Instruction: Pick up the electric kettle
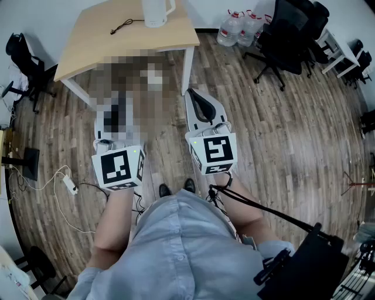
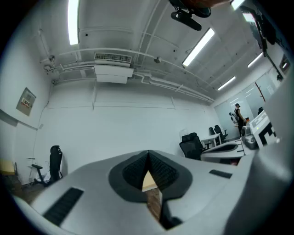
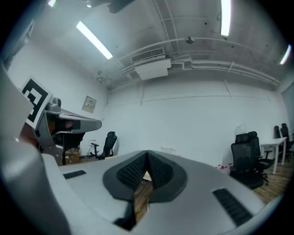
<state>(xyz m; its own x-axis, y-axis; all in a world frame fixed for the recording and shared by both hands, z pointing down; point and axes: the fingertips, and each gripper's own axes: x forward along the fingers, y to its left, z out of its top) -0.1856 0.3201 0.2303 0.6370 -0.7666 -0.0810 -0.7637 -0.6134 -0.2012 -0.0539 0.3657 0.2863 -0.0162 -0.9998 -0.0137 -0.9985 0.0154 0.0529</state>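
The white electric kettle (image 1: 156, 13) stands at the far edge of a light wooden table (image 1: 99, 44), with a black cord (image 1: 122, 25) lying beside it. I hold both grippers level above the wooden floor, well short of the table. The left gripper (image 1: 113, 117) is partly under a mosaic patch; in its own view its jaws (image 2: 148, 157) meet, shut with nothing between them. The right gripper (image 1: 198, 97) points toward the table's near right leg, and its jaws (image 3: 147, 157) are also shut and empty. The kettle is not visible in either gripper view.
Large water bottles (image 1: 234, 26) and black office chairs (image 1: 287, 35) stand right of the table. Another black chair (image 1: 26, 64) is at the left. A power strip with cables (image 1: 70, 186) lies on the floor at my left. A distant person (image 2: 238, 117) stands by desks.
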